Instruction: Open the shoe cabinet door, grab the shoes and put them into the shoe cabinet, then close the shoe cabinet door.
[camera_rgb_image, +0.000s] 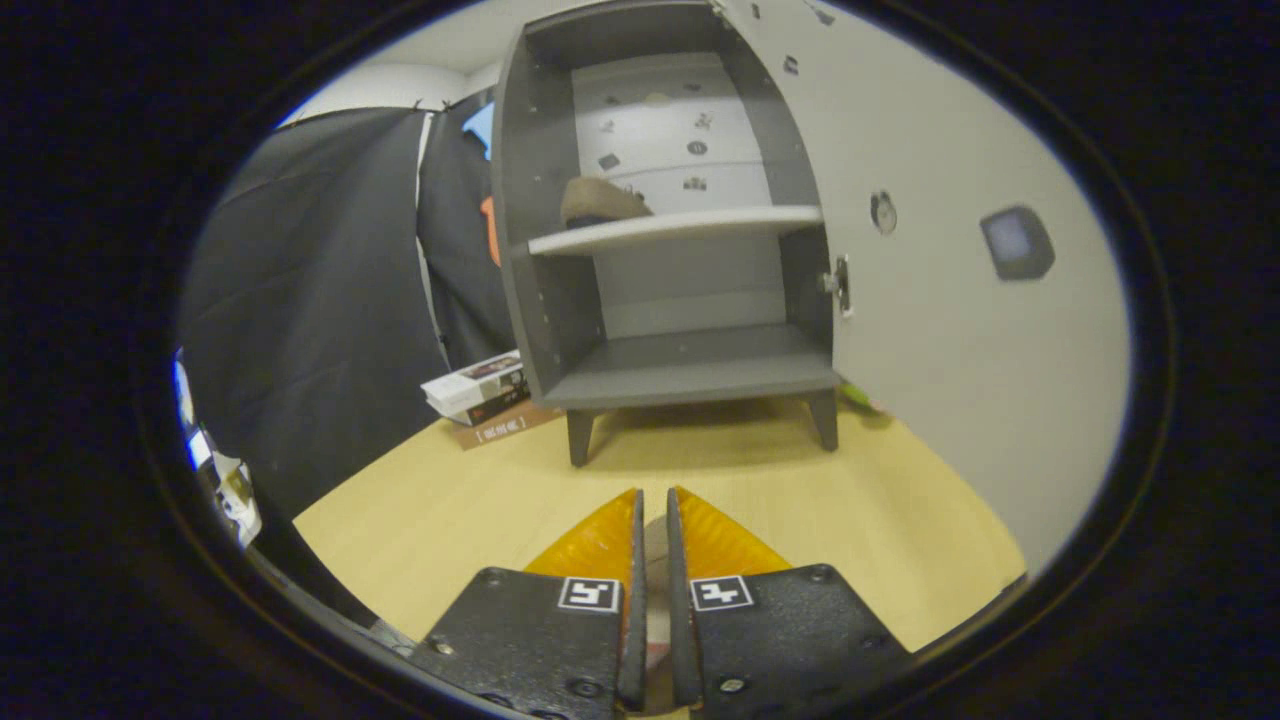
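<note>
The grey shoe cabinet (560, 300) stands on short legs at the far side of the wooden table (880, 520). Its pale door (950, 330) is swung wide open to the right. One tan shoe (600, 203) lies on the left of the upper shelf (690, 226); the lower shelf (700, 365) is bare. My gripper (654, 497) is well short of the cabinet and points at its open front. Its fingers stand almost together, pinching a thin pale strip of a second shoe (655, 550), the rest of which is hidden under them.
A stack of books (478, 385) lies on the table against the cabinet's left side. Black cloth (320, 300) hangs on the left. The door carries a round knob (883, 212) and a dark square patch (1017, 243). A small green thing (862, 402) lies by the cabinet's right leg.
</note>
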